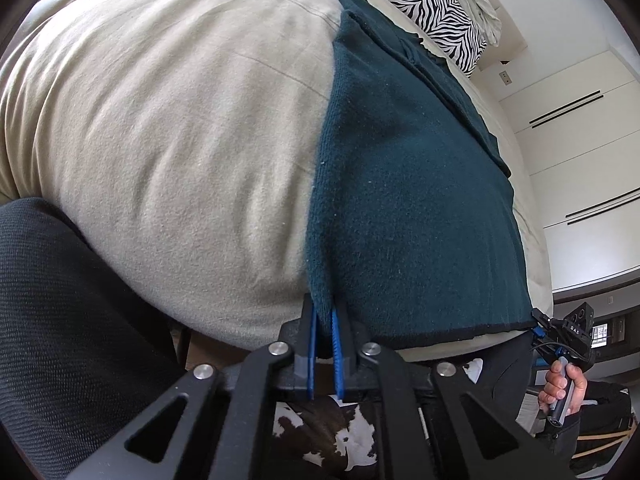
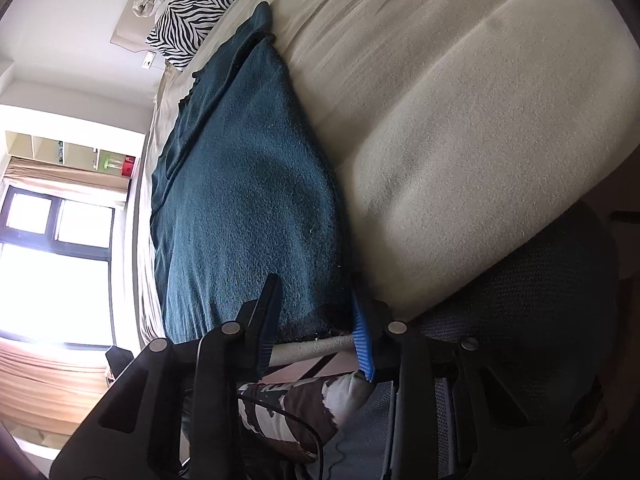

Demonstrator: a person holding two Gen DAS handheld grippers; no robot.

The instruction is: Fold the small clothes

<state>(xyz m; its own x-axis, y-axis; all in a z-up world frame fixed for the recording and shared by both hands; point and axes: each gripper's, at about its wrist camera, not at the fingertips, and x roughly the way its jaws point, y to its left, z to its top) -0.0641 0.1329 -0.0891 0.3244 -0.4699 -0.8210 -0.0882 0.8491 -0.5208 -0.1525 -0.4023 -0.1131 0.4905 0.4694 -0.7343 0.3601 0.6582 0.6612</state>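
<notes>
A dark teal knit garment (image 1: 400,200) (image 2: 248,200) lies flat and lengthwise on a cream bed (image 1: 160,120) (image 2: 460,120), its black hem along the near edge. My left gripper (image 1: 324,316) is shut on the garment's near left corner, with the fabric edge pinched between the blue pads. My right gripper (image 2: 316,308) straddles the near right corner. Its fingers stand apart, with the hem lying flat and unpuckered between them. The left wrist view also shows the right gripper (image 1: 538,322) at that corner, held by a hand (image 1: 560,384).
A zebra-print pillow (image 1: 432,8) (image 2: 200,4) and crumpled white bedding lie at the head of the bed. A dark mesh chair (image 1: 48,300) (image 2: 540,280) stands against the bed's near edge. A cowhide rug (image 1: 340,432) covers the floor. A bright window (image 2: 48,240) and white wardrobes (image 1: 580,140) flank the bed.
</notes>
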